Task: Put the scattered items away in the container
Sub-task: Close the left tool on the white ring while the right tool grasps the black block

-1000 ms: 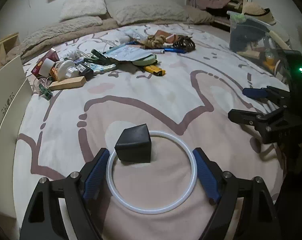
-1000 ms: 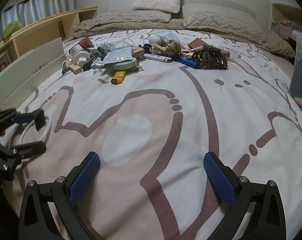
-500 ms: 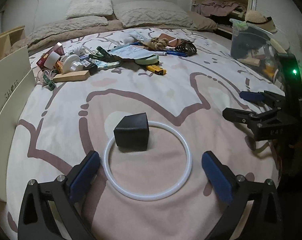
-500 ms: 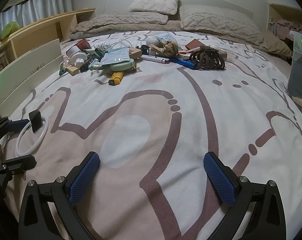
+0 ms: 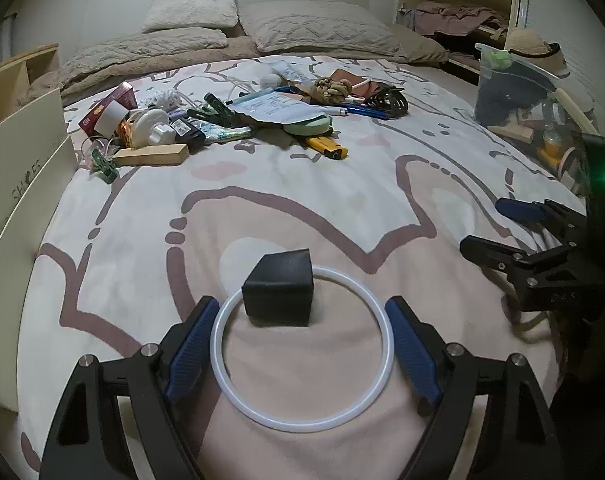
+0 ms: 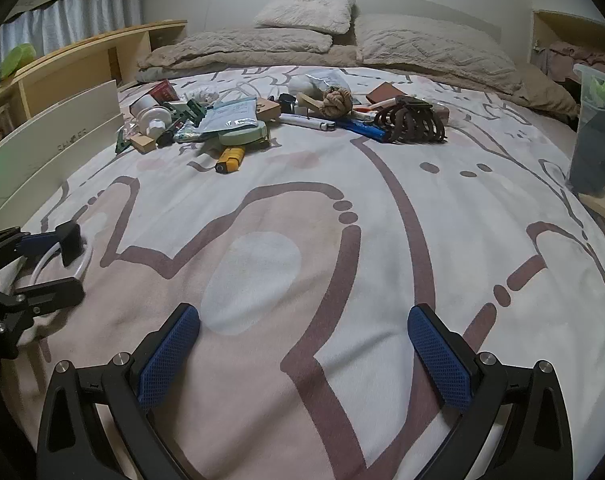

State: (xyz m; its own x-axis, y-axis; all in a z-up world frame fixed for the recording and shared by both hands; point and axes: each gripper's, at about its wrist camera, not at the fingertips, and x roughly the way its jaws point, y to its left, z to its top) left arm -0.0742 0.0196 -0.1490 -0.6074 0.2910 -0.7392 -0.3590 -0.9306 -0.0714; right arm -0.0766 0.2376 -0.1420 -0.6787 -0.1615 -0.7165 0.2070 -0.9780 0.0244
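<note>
Spread over the whole bed is a white blanket with pink and brown line drawings (image 5: 286,184), and both tools hang low over its near end. On the left gripper (image 5: 298,344) the jaws have just been closing, and the two blue pads now press on the outer sides of a thin white plastic ring (image 5: 302,360) that lies flat on the blanket. Inside this ring, touching its far edge, stands a small black cube-shaped box (image 5: 280,294). The right gripper (image 6: 302,352) is well apart from it, with the jaws spread wide and only bare blanket between them. Farther up the bed lies the pile of scattered things: a yellow and black utility knife (image 6: 230,159), a flat round pale green tape roll (image 6: 244,135), a printed paper sheet (image 5: 278,110), a knotted beige rope ball (image 6: 336,101), a bundle of dark brown hair ties (image 6: 412,124) and a light wooden block (image 5: 152,156). A clear plastic storage container (image 5: 510,92) stands at the right edge of the bed, already holding some dark things. Beige pillows (image 6: 306,10) lie at the head.
</note>
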